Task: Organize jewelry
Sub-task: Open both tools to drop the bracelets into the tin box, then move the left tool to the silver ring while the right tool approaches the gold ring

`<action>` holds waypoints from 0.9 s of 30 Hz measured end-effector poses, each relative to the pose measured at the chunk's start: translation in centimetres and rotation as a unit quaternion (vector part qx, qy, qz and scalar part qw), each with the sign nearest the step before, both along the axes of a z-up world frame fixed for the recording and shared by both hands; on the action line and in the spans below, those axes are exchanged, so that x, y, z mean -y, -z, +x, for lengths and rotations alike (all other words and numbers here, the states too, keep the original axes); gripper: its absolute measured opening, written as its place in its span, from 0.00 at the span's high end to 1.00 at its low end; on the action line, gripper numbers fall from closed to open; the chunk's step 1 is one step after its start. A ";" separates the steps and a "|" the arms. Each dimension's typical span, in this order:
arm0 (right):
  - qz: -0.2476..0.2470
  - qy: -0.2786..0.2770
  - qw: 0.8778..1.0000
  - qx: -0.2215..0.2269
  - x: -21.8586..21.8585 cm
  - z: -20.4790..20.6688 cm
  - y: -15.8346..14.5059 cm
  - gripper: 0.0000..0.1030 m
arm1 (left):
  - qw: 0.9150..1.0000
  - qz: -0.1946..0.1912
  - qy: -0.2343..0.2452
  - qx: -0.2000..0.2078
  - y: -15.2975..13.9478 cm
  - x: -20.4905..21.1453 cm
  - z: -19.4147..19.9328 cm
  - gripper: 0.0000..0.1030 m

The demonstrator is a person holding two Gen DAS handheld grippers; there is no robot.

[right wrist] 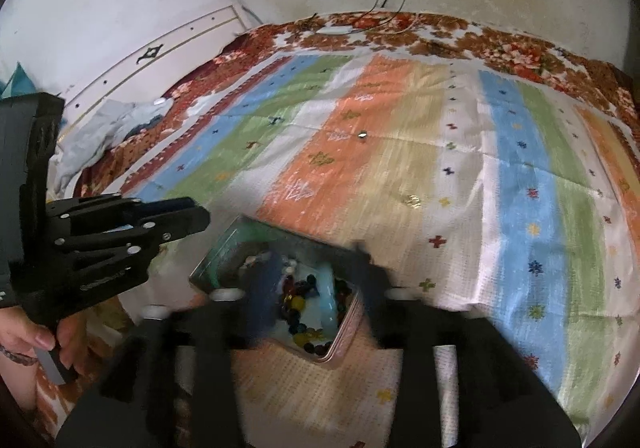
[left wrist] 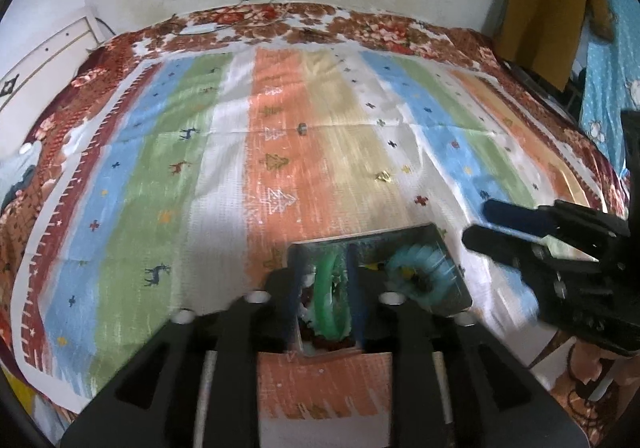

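Looking along the left gripper [left wrist: 326, 300], I saw its jaws standing a little apart over a small metal tin [left wrist: 452, 268] that sat on the striped bedspread [left wrist: 280, 152], near its front edge. Between the fingers lay a green bangle [left wrist: 330, 300] inside the tin, but the pads did not seem to press it; I judged the grip loose, nothing pinched. Beside the bangle rested a pale blue frilled ring [left wrist: 420, 272], soft-looking, perhaps a hair tie. Off to the side hovered the right gripper [left wrist: 480, 224], its fingers parted and empty. From the right wrist view, that gripper [right wrist: 316, 280] was blurred, its jaws spread above the same tin [right wrist: 340, 346], where a heap of coloured beads [right wrist: 300, 304] and a light blue piece showed. The left gripper [right wrist: 196, 218] appeared at the left edge, held by a hand [right wrist: 28, 332]. The beads looked small, round and slippery, likely to roll or scatter, so I thought them poor to pinch singly. The bangle seemed stiff and light, best taken across its rim; the frilled ring would squash, and could be nipped anywhere. The tin itself looked thin-walled and light, easy to shove.
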State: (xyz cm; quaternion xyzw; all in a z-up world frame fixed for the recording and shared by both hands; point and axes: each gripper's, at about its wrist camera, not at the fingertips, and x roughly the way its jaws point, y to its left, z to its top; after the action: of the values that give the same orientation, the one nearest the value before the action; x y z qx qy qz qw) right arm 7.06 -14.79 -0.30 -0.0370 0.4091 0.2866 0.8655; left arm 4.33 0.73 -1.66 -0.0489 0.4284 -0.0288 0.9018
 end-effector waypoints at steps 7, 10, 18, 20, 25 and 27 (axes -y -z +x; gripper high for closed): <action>-0.004 0.026 1.000 0.007 1.2 0.6 -0.1 0.47 | 1.000 -0.009 -0.021 -0.003 0.1 -1.1 0.1 0.53; -0.013 0.035 0.999 0.008 1.5 0.8 0.1 0.43 | 1.000 -0.005 -0.025 -0.002 0.1 -1.2 0.2 0.45; -0.030 0.059 0.998 -0.010 2.5 2.4 1.5 0.39 | 0.999 -0.002 -0.042 -0.007 0.2 -2.0 1.4 0.38; -0.031 0.060 0.998 -0.015 2.6 2.8 1.8 0.39 | 0.999 0.000 -0.043 -0.010 0.3 -2.1 2.2 0.35; -0.045 0.061 0.997 -0.020 2.3 4.0 2.3 0.34 | 0.999 -0.006 -0.045 -0.018 0.3 -2.5 4.6 0.31; -0.052 0.060 0.997 -0.023 2.0 4.6 2.5 0.33 | 0.998 -0.013 -0.048 -0.025 0.5 -2.6 5.5 0.30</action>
State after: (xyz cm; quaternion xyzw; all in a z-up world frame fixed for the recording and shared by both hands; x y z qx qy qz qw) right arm 11.70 -16.83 -2.85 -0.0509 0.4444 0.2130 0.8687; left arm 9.87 3.37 -2.20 -0.0813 0.4472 0.0098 0.8907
